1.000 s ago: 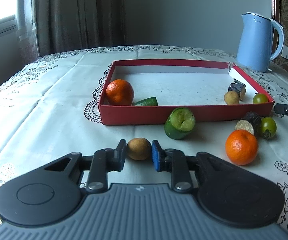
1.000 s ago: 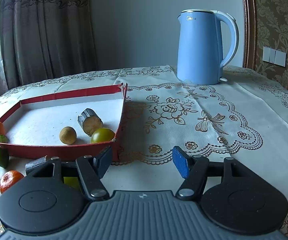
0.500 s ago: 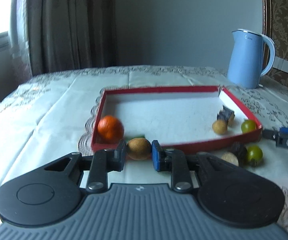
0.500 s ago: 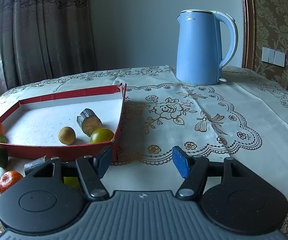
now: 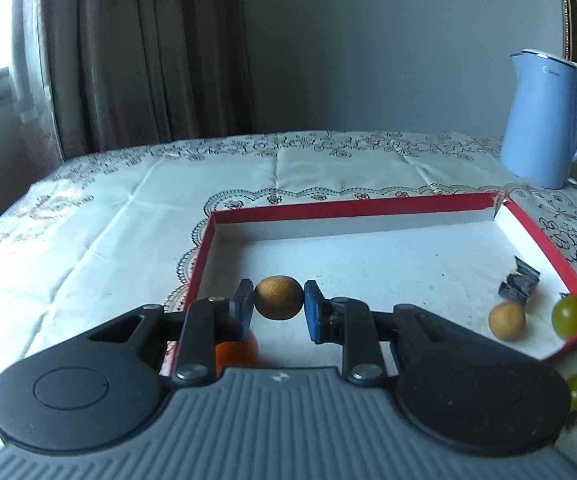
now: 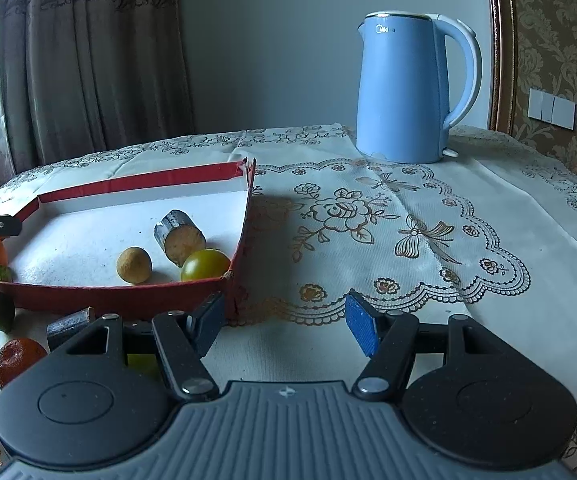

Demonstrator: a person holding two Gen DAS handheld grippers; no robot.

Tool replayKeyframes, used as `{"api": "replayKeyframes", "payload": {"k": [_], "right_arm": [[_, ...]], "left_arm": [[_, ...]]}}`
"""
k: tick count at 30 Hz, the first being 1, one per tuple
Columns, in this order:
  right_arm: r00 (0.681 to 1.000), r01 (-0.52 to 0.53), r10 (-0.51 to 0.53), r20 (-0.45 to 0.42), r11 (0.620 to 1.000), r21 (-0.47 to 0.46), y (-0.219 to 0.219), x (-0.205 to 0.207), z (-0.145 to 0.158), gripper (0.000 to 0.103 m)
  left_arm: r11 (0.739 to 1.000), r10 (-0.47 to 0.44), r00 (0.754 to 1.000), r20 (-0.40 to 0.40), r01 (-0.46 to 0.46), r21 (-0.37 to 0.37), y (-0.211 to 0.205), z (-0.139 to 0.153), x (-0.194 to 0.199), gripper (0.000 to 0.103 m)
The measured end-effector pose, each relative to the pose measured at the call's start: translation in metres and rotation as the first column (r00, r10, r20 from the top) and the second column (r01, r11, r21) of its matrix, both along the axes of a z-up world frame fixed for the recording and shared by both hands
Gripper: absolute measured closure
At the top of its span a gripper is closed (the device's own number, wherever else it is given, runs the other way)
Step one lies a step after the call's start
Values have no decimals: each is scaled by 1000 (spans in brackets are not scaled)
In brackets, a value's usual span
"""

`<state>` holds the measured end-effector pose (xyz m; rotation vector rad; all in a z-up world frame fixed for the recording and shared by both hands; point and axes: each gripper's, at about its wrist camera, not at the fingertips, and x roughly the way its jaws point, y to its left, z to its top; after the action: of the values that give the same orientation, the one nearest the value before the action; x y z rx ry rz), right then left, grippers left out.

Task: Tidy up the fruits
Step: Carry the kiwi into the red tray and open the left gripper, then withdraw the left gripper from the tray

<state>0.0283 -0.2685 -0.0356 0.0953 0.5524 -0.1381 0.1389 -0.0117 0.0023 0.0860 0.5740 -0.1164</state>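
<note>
— Brown fruit (image 5: 278, 297) pinched in the left gripper (image 5: 277, 308), up over the red tray's (image 5: 352, 209) near-left corner!

— And the right gripper (image 6: 284, 320): jaws spread wide, holding nothing, low by the tray's near-right corner.

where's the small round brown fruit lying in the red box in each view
Left wrist view: the brown fruit lies low at the right, inside the red box, beside a green tomato.
Right wrist view: it sits left of centre, near the box's front wall.
Shared landmark: the blue kettle behind the box.
</note>
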Motion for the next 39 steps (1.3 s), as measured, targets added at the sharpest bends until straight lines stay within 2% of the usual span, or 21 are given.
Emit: {"api": "replayKeyframes", "payload": {"k": [5,13,19,21,28,30,32,35,39], "right_arm": [[1000,4,-4,-11,1000,24,-3,2,-1,37],[1000,12,-10,-26,998,63,-8,5,-3,37],[999,13,-11,-31,997,70,-9,5,-3,37],[999,13,-11,-33,997,69,-8,6,-3,37],[999,12,-10,-35,998,68,-8,6,-4,37],[999,10,-7,-40,998,65,-7,7,-4,37],[999,11,-9,-37,998,63,-7,6,-4,37],[999,10,-7,-43,998,65,-7,7,-5,37],[999,10,-7,-45,998,59,-6,6,-4,37]], "left_arm": [[1000,17,999,-31,-16,22,-4,-13,15,79],[999,17,1000,-3,-17,43,-7,-18,13,78],[999,13,1000,2,-13,32,-6,-18,10,78],[1000,-7,1000,2,7,26,-6,-17,8,65],[998,-51,998,23,50,45,-11,-14,-13,47],[998,-42,998,38,40,41,-10,-12,-20,33],[999,-17,997,72,14,44,-7,-9,-30,23],[998,15,994,105,-20,52,-1,-4,-40,22],[998,50,995,89,-52,27,12,-1,-46,22]]}}
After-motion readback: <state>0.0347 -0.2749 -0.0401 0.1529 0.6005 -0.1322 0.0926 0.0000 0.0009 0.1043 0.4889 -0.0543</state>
